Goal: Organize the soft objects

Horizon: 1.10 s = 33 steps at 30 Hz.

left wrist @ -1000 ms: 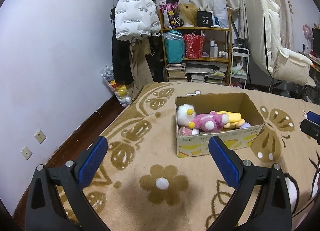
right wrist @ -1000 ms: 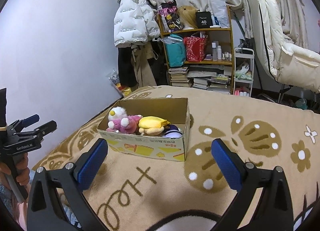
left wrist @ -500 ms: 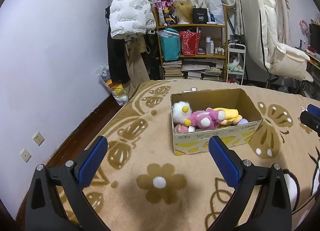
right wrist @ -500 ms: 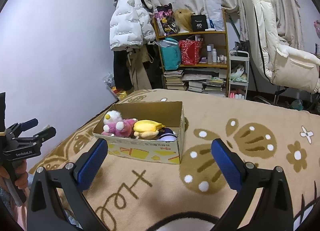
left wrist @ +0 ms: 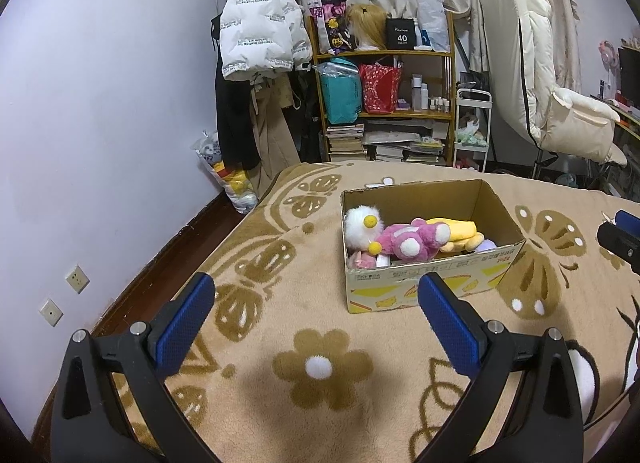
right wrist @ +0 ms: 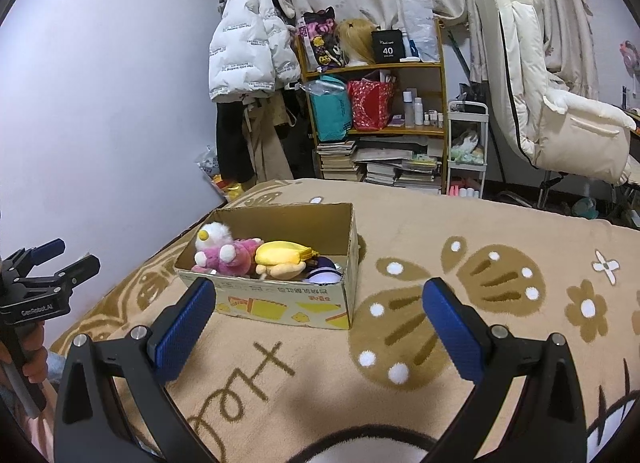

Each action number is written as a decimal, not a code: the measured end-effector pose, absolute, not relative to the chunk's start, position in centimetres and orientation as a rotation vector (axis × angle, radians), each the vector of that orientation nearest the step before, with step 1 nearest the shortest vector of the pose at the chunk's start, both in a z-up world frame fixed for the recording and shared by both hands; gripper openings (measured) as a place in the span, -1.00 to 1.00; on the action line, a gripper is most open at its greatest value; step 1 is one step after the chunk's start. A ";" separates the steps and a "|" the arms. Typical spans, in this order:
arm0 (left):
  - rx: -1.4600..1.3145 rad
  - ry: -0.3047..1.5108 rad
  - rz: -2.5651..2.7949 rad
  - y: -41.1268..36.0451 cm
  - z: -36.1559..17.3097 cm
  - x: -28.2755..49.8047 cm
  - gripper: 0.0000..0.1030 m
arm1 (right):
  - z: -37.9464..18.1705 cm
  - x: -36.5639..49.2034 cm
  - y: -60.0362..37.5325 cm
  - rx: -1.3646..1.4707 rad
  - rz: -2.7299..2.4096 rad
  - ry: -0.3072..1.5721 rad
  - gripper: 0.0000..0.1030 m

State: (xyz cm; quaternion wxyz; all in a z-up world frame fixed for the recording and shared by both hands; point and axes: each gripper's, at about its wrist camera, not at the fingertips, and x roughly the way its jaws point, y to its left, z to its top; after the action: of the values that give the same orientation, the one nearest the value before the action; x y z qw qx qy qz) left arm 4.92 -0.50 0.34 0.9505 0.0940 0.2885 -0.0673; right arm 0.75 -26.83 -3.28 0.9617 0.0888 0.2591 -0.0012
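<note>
Already the soft toys sit packed in the open brown cardboard box (left wrist: 432, 259) with yellow print on its front, which stands on the tan blanket (left wrist: 320, 343) patterned with brown flowers and butterflies. Inside, from the left wrist view, a white fluffy plush with a yellow nose (left wrist: 362, 221) lies at the left end, a pink plush with white paws (left wrist: 408, 239) across the middle, a yellow plush (left wrist: 456, 227) behind it, and a pale purple one (left wrist: 486, 245) at the right; something pinkish beneath them is too hidden to name.

Both pairs of tongs are spread wide and hold nothing: the left tongs (left wrist: 316, 315) hover over the blanket short of the box's front left corner, the right tongs (right wrist: 320, 319) short of its front wall, well apart from each other.

By my judgement the sorting looks nearly finished, as no loose toy shows on the blanket. The risk from here is a low pass clipping the box's thin front wall and sliding or tipping it on the soft, yielding blanket; the pink plush, riding high in the pile, could also roll out if nudged.

Open room lies to the right of the box and in front of it. To its left, the blanket's edge drops toward the dark wooden floor (left wrist: 160, 263) by the lilac wall (left wrist: 100, 123), so that side allows less.
</note>
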 end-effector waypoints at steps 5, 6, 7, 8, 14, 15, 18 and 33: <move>0.184 0.590 -0.139 -0.5 0.4 5.1 1.00 | -3.3 0.8 -26.8 0.180 -0.002 0.527 1.00; 0.183 0.591 -0.138 -0.5 0.4 5.1 1.00 | -3.4 0.8 -26.7 0.180 -0.002 0.529 1.00; 0.182 0.593 -0.138 -0.5 0.4 5.2 1.00 | -3.4 0.7 -26.7 0.180 -0.002 0.528 1.00; 0.181 0.594 -0.138 -0.5 0.4 5.2 1.00 | -3.4 0.8 -26.7 0.181 -0.001 0.529 1.00; 0.182 0.595 -0.138 -0.5 0.4 5.2 1.00 | -3.5 0.7 -26.7 0.180 -0.004 0.525 1.00; 0.181 0.595 -0.139 -0.5 0.4 5.2 1.00 | -3.6 0.7 -26.6 0.181 -0.004 0.527 1.00; 0.180 0.595 -0.144 -0.6 0.4 5.2 1.00 | -3.7 0.7 -26.5 0.182 0.001 0.528 1.00; 0.184 0.605 -0.156 -1.2 -0.3 5.0 1.00 | -3.7 0.6 -26.6 0.186 -0.007 0.527 1.00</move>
State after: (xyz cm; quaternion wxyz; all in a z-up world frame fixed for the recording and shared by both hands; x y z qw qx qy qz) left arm 4.95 -1.22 -0.27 0.9475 0.0905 0.2970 -0.0765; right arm 0.59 -26.59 -3.74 0.9612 0.0917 0.2603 -0.0032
